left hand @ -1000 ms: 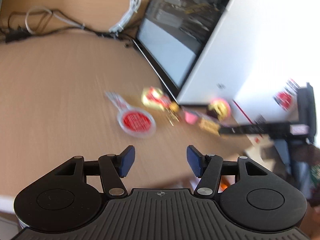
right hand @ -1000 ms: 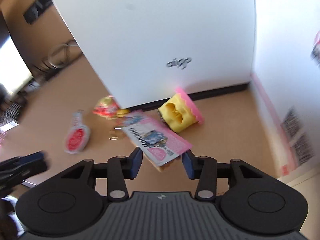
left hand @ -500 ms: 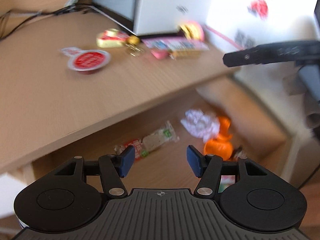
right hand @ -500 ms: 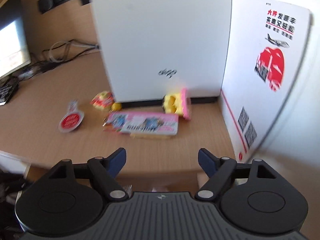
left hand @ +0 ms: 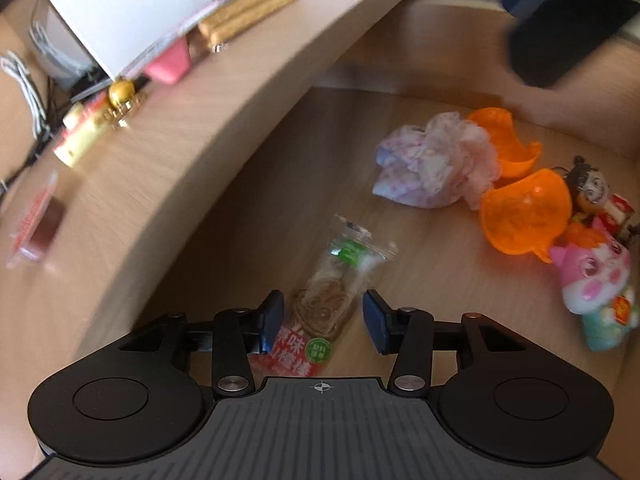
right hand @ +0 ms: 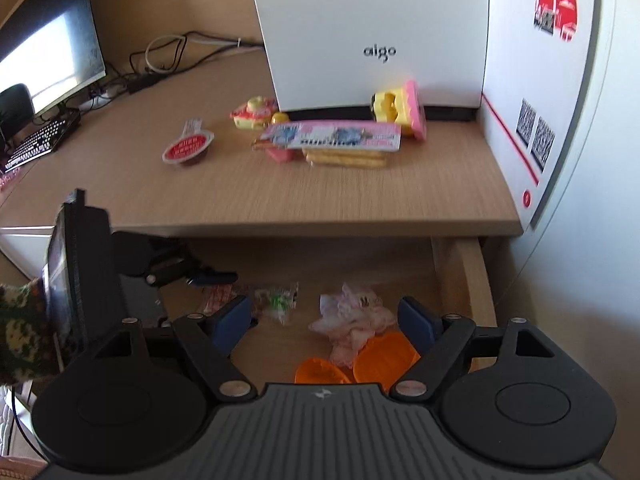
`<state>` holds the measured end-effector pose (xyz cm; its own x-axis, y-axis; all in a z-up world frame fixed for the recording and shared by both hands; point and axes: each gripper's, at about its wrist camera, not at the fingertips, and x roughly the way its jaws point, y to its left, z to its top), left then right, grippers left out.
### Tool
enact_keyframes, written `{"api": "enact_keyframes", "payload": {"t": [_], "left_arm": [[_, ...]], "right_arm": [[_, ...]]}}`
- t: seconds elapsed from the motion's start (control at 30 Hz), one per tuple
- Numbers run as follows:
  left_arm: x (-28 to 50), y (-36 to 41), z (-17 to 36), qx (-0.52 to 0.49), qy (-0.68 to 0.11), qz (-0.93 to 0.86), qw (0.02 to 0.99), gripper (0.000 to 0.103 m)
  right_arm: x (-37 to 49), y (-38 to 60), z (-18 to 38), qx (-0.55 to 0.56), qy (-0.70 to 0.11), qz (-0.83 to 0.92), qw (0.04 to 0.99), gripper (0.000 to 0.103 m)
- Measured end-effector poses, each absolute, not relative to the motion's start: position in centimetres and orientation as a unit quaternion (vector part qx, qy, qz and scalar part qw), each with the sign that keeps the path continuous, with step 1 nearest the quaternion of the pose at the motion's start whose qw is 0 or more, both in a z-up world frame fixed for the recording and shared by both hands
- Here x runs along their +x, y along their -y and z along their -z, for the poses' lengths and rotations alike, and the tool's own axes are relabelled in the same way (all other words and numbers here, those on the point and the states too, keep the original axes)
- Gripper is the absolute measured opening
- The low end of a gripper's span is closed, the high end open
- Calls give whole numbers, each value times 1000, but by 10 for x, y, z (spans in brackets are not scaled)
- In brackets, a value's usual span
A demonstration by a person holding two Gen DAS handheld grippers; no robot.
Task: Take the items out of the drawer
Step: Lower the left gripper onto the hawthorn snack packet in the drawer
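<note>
The open wooden drawer (left hand: 304,132) holds a clear snack packet (left hand: 328,300) with a red and green label, a pink frilly cloth (left hand: 432,164), two orange shell halves (left hand: 524,212), a small doll figure (left hand: 592,188) and a pink-and-teal toy (left hand: 596,284). My left gripper (left hand: 323,320) is open low in the drawer, its blue pads on either side of the packet. My right gripper (right hand: 326,320) hangs open above the drawer, over the cloth (right hand: 352,320) and the orange halves (right hand: 384,360). The left gripper (right hand: 208,278) shows there beside the packet (right hand: 276,300).
On the desk (right hand: 280,196) above the drawer lie a biscuit pack (right hand: 340,144), a red-lidded cup (right hand: 188,148), a yellow-and-pink toy (right hand: 400,108) and a small red-yellow toy (right hand: 256,114), before a white box (right hand: 372,32). A monitor (right hand: 48,52), keyboard and cables sit at left.
My left gripper has dropped from above the desk into the drawer and now straddles the snack packet. My right gripper has let go of the biscuit pack, opened wide and pulled back over the drawer.
</note>
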<state>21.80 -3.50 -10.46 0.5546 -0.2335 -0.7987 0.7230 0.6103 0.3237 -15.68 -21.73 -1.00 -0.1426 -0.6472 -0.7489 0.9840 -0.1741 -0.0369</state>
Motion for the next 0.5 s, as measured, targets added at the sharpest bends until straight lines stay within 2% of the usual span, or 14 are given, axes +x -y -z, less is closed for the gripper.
{"api": "enact_keyframes", "payload": {"t": [0.13, 0.27, 0.5], "left_arm": [[226, 30, 106, 288, -373, 304, 828, 42], [231, 22, 107, 250, -384, 314, 832, 52], [238, 7, 101, 191, -419, 314, 830, 53]], "right_arm": [[-161, 218, 19, 325, -276, 695, 579, 81], [-166, 218, 29, 352, -274, 690, 570, 81], [-169, 215, 39, 389, -270, 676, 564, 81]]}}
